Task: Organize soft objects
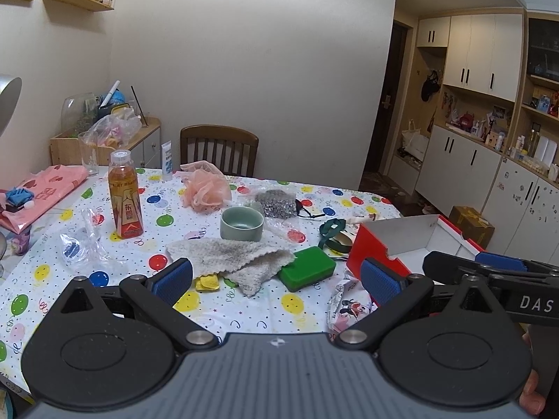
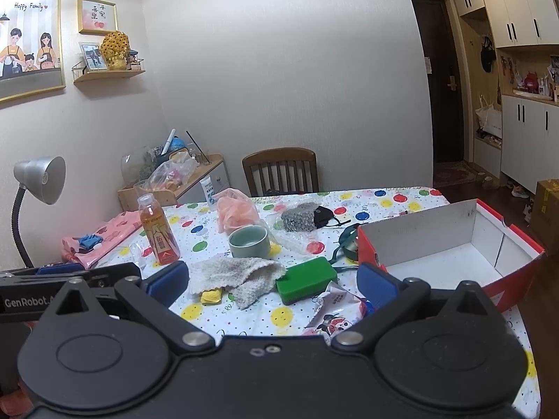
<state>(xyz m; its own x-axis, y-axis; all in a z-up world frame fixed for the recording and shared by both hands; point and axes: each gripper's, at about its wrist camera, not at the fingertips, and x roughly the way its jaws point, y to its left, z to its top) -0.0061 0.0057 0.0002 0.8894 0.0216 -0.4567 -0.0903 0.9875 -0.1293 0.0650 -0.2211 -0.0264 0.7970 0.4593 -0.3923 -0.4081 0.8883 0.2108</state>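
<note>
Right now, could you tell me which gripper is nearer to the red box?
Right. The right gripper has the red box just off its right finger; the left gripper sits farther left.

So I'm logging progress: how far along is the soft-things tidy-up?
Nothing looks done: the red box is empty. Nothing is in hand; left gripper and right gripper are open. Left on the table: cloth, green sponge, pink bath puff.
</note>
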